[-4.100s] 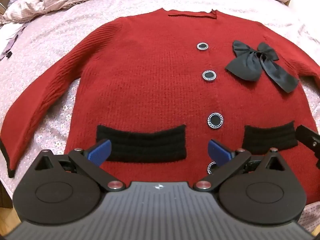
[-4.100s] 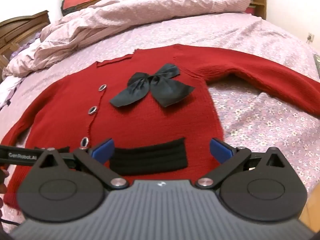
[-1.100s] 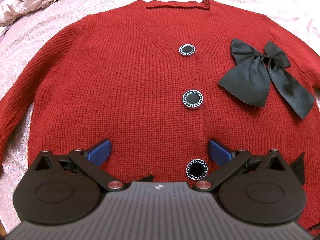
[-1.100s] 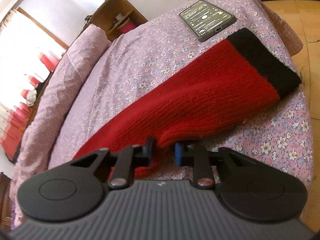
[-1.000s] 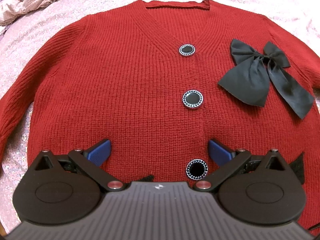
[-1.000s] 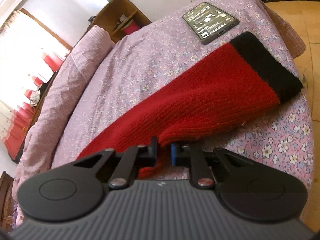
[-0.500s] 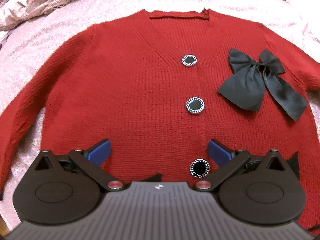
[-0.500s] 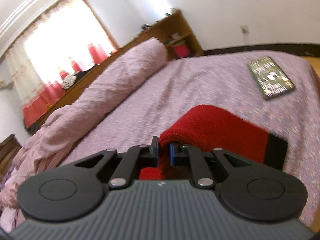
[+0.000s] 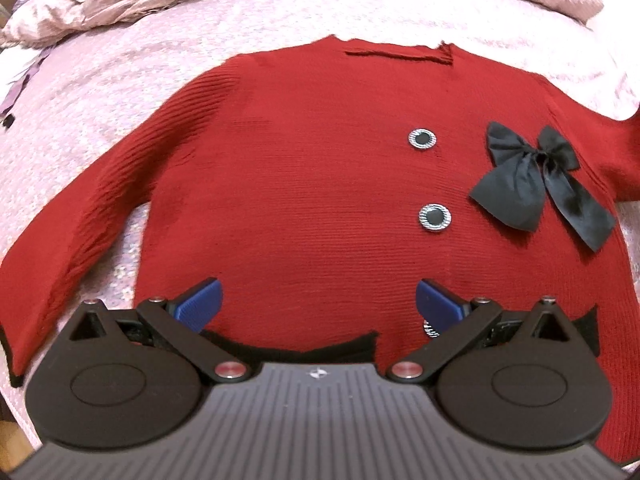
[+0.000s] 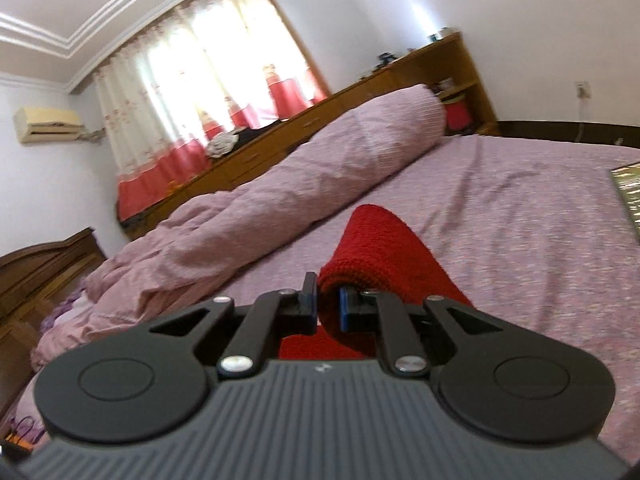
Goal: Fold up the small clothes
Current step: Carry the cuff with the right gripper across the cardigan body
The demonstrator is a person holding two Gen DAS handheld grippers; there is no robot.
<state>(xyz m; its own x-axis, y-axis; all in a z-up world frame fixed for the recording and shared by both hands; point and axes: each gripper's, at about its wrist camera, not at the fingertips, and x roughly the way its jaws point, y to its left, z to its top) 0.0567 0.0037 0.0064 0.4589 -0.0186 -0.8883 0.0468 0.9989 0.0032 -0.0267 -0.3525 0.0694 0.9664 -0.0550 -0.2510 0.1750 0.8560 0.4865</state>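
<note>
Red knit cardigan (image 9: 304, 200) lies flat, front side up, on the bed (image 9: 120, 80), which is covered with a pink flowered sheet. Collar points away from the left wrist camera; hem lies nearest to it. Two round black buttons with silver rims run down the front: upper button (image 9: 421, 138) and lower button (image 9: 435, 216). A third button shows partly behind the right finger of the left gripper. Black bow (image 9: 536, 178) sits on the chest, to the right of the buttons in the left wrist view. Black pocket trim (image 9: 320, 347) shows just above the gripper body. One sleeve (image 9: 60, 248) extends flat toward the lower left of that view and ends in a black cuff.

Left gripper (image 9: 319, 304) hovers over the lower front of the cardigan. Its jaws stand wide apart, with nothing between the blue pads (image 9: 200, 304).

Right gripper (image 10: 329, 304) has its jaws drawn narrow, clamped on a fold of the other sleeve (image 10: 384, 248). This sleeve is raised off the sheet and arches over in a rounded hump just beyond the jaws.

Rolled pink quilt (image 10: 280, 200) lies along the far side of the bed. A phone (image 10: 628, 196) rests on the sheet at the right edge of the right wrist view, well apart from the sleeve. Wooden shelving (image 10: 420, 68), curtains (image 10: 192, 80) and an air conditioner (image 10: 46, 124) stand beyond the bed
</note>
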